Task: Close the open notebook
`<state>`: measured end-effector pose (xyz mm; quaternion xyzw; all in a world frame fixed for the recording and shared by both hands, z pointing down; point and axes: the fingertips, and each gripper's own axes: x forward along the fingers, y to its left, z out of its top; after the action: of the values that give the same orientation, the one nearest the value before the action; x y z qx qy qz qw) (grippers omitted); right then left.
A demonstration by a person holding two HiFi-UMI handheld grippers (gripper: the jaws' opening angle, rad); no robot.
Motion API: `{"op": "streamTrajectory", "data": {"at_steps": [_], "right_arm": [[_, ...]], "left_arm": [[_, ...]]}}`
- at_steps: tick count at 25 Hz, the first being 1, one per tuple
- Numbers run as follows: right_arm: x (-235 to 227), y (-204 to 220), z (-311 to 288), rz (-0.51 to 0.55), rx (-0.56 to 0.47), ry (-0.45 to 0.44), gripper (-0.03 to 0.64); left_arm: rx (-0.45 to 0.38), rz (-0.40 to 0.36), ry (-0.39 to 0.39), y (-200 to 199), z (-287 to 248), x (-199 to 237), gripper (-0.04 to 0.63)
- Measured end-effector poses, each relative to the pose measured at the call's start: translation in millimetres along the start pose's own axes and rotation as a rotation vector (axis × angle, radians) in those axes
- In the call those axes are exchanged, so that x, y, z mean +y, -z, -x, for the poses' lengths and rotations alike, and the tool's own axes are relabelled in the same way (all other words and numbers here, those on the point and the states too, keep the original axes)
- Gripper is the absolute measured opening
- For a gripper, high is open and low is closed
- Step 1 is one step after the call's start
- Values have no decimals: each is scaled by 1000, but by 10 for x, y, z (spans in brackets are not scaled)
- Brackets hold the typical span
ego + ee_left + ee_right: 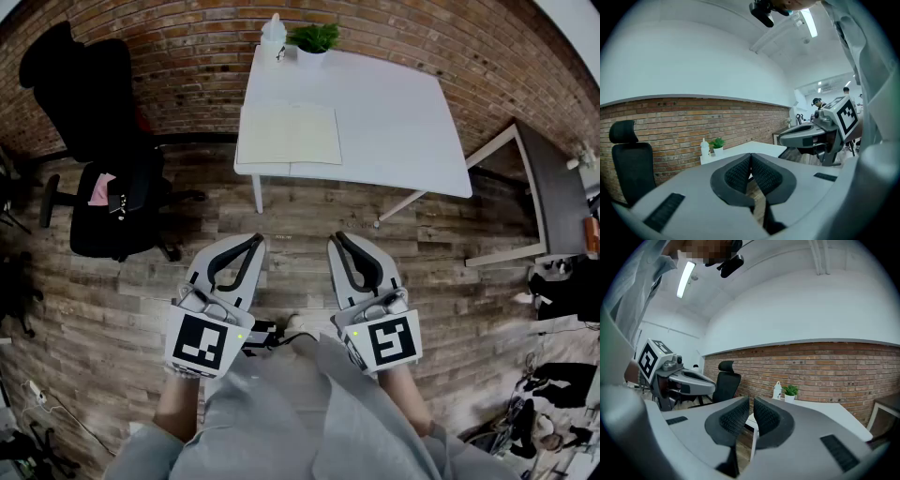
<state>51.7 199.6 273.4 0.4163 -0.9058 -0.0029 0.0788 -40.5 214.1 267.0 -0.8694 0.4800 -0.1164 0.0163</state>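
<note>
The open notebook (289, 134) lies flat with cream pages up on the left part of the white table (394, 112), by the table's near edge. Both grippers hang over the wooden floor close to my body, well short of the table. My left gripper (255, 241) is shut with its ribbed pads (740, 173) meeting and nothing between them. My right gripper (337, 239) is also shut and empty, its pads (733, 418) almost touching. In the gripper views, each gripper (751, 157) (751, 401) points roughly level toward the table and the brick wall.
A white bottle (273, 37) and a small potted plant (314, 39) stand at the table's far edge. A black office chair (103, 141) sits left of the table. A grey desk (558, 187) and floor clutter lie to the right.
</note>
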Motion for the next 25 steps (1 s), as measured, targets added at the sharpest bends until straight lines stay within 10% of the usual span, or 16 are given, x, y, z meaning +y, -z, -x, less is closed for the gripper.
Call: {"op": "streamTrajectory", "data": {"at_steps": [25], "right_arm": [[-278, 47, 258, -9, -37, -46, 58]], "left_arm": [[-3, 27, -93, -117, -84, -291, 18]]}}
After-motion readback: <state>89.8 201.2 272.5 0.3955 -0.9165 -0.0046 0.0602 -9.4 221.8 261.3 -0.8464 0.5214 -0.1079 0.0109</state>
